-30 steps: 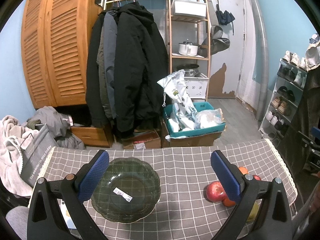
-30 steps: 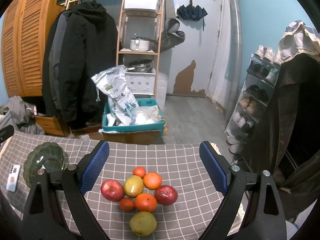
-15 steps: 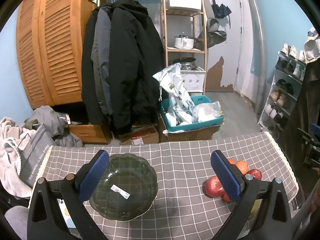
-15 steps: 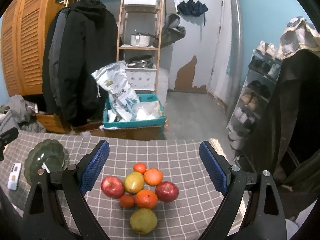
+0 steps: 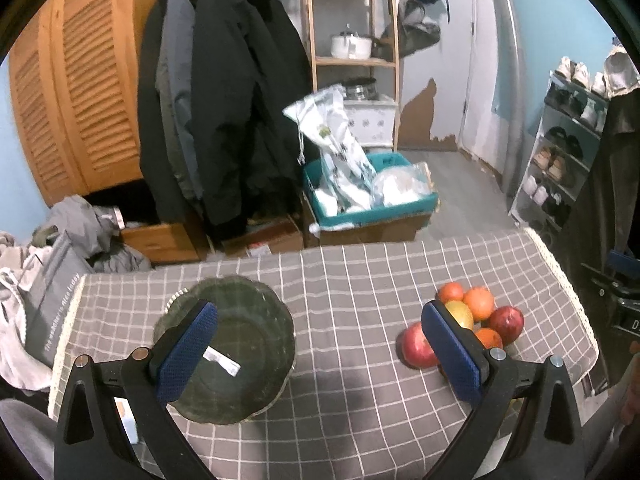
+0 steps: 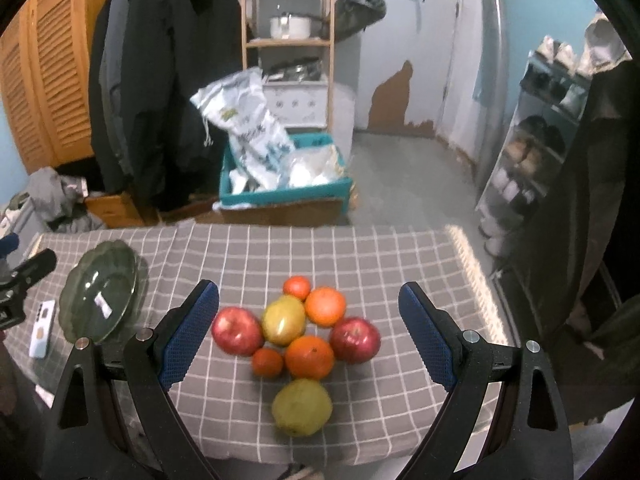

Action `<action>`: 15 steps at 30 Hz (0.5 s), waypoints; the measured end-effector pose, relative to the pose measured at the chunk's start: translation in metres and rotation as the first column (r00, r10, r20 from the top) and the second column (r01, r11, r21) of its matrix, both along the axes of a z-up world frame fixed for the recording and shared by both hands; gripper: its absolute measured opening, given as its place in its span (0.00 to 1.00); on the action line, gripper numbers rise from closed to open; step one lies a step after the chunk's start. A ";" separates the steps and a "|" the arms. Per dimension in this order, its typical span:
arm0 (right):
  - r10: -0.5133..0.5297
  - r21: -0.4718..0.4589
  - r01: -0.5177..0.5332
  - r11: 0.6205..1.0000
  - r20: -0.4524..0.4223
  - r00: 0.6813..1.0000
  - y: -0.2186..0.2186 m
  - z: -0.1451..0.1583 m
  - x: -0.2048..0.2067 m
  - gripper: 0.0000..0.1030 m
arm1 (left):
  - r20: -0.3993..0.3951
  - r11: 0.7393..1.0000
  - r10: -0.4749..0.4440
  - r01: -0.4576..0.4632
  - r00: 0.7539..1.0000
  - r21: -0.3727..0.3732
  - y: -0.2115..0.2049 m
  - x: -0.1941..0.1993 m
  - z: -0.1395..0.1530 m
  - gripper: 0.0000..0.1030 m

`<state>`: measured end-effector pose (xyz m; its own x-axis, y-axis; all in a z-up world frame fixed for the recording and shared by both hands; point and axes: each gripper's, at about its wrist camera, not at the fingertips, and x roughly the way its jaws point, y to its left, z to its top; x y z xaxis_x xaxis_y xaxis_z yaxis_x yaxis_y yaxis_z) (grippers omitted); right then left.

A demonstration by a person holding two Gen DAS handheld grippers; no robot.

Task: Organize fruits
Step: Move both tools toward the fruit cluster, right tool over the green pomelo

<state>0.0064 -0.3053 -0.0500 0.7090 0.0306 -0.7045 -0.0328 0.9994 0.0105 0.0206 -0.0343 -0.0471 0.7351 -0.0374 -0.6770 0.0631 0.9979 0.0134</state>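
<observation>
Left wrist view: left gripper (image 5: 318,354) spread wide, holding nothing, hovering over the table (image 5: 360,280) covered in a grey checked cloth. Dark green scalloped glass plate (image 5: 244,340) sits near the table's left edge, partly behind the gripper's left blue-padded finger (image 5: 188,350); white sticker on it. Pile of fruit (image 5: 468,320) near the right edge, behind and just past the right finger: a red apple (image 5: 414,346) at the pile's left, another red apple (image 5: 507,320) at its right, oranges and a yellow-green pear between. Plate and pile well apart.

Right wrist view: right gripper (image 6: 308,334) spread wide, empty, jaws framing the fruit pile. Between the fingers: red apple (image 6: 237,331) just beside the left finger, yellow-green pear (image 6: 284,320) centre, big orange (image 6: 325,306) and small orange (image 6: 297,287) farther back, big orange (image 6: 310,357) and small one (image 6: 267,363) nearer, red apple (image 6: 355,340) at right, second yellow-green pear (image 6: 302,407) closest to the front edge. Fruits mostly touching. Green plate (image 6: 100,296) at the table's far left, white phone (image 6: 42,328) beside it at the left edge. Left gripper's black tip (image 6: 28,270) pokes in there.
</observation>
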 end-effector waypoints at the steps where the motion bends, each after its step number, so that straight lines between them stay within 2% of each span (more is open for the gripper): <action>1: -0.004 0.000 0.004 1.000 -0.011 1.000 -0.001 -0.003 0.001 0.87 | -0.015 1.000 -0.003 0.003 1.000 -0.003 -0.001 0.001 -0.005 1.00; 6: -0.016 0.011 0.017 1.000 -0.079 0.997 -0.007 -0.026 0.006 0.87 | -0.079 1.000 -0.008 0.007 0.997 -0.017 -0.006 0.006 -0.026 1.00; 15: -0.028 0.070 0.046 0.997 -0.233 0.972 -0.021 -0.074 0.015 0.87 | -0.162 0.999 -0.031 0.036 0.986 0.026 -0.023 0.012 -0.055 0.99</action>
